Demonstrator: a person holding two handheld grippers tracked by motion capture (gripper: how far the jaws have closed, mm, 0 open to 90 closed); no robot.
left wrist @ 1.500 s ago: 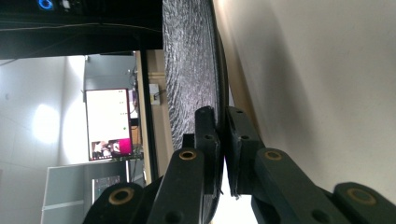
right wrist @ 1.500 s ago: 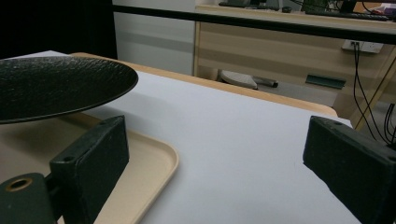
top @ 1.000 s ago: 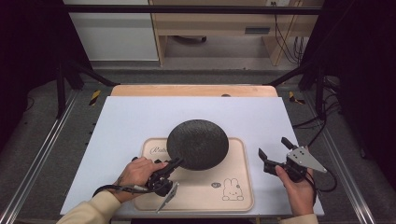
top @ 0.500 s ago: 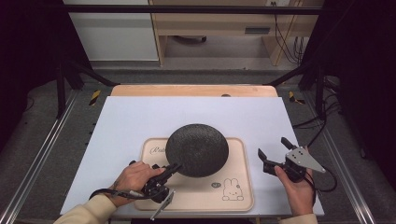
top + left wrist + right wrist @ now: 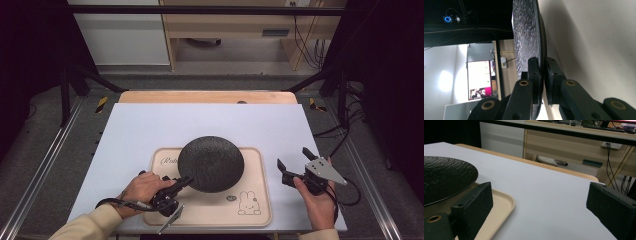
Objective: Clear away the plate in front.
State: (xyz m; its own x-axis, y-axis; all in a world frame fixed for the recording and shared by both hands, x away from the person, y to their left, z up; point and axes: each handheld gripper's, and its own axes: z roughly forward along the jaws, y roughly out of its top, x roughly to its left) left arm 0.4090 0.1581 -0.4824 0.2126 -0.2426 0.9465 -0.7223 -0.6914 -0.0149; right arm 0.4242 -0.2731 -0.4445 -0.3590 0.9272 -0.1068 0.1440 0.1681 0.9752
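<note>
- While my left claw pinches the black plate at its 7 o'clock rim, the plate sits over the beige tray (rabbit print).
- My right claw gapes wide, holding nothing, at the tray's 3 o'clock above the desk.

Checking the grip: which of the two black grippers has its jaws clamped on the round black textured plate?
The left gripper: its jaws pinch the black plate rim. The right gripper stands open beside the beige tray.
</note>
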